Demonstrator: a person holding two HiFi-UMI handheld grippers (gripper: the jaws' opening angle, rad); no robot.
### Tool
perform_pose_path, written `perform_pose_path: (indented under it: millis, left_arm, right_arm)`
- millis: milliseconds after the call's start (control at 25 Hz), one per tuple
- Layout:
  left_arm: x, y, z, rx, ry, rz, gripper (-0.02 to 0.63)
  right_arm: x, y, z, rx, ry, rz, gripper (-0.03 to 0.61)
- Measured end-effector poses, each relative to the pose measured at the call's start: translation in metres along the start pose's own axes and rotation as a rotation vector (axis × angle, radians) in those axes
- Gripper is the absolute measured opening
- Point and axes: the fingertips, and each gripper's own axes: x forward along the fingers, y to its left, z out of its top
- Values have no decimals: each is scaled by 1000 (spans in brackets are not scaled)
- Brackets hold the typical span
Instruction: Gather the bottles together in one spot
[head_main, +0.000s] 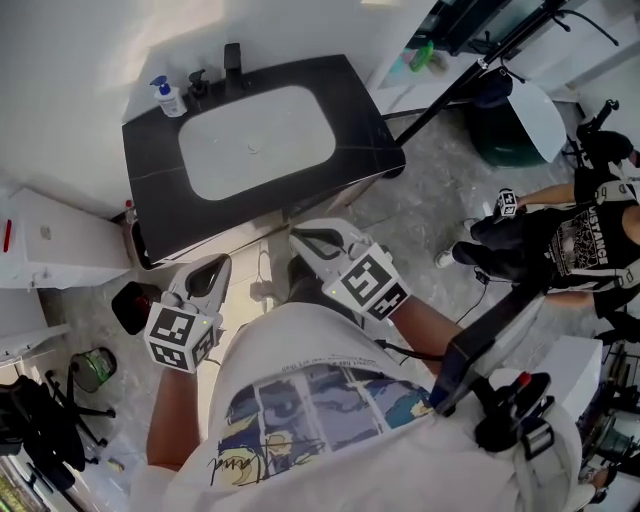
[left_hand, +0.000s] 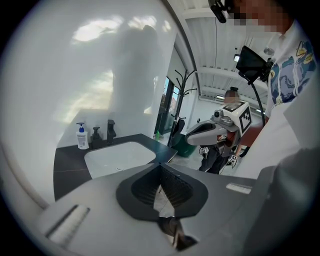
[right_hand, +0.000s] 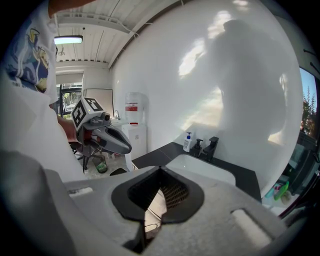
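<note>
A black counter (head_main: 150, 170) with a white sink (head_main: 255, 140) sunk into it fills the upper centre of the head view, seen steeply from above by a person in a white printed T-shirt (head_main: 300, 400) who stands back from its near edge. A white unit (head_main: 50, 235) sits at the left edge of the frame, and a second person (head_main: 560, 240) in dark clothes stands at the right edge. The left gripper (head_main: 220, 266) is held at lower left of centre and the right gripper (head_main: 302, 238) just right of centre. Both are below the counter's near edge in the picture and apart from everything on it. Each gripper's own view shows its two jaws drawn together at the tips with nothing between them. At the back of the counter, in the upper left of the frame, a black tap (head_main: 233, 66) stands behind the sink. To its left is a dark pump bottle (head_main: 198, 84), and left of that, near the counter's corner, a white pump bottle (head_main: 171, 99) with a blue top. The two bottles stand upright, close together but not touching, well apart from both grippers
</note>
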Motion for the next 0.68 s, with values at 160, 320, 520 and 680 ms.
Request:
perform_pose_path:
  millis: [160,320,520,680]
  left_arm:
    - [-1,-1,-4,2,2,0,2]
    - [0,-2,-6,8,7,-4,2]
    - [3,-1,-1,6,0,-11,2]
    - [1,-7,-7,1,7,-8,2]
  right_arm:
    - [-3,1,-2,-3,0,-7,2]
    - [-3,3,-3,-5,0,-10,2]
    - [-3,1,-1,-8,3,-8,2]
    - [-8,6,-4,-11,5,-6,2]
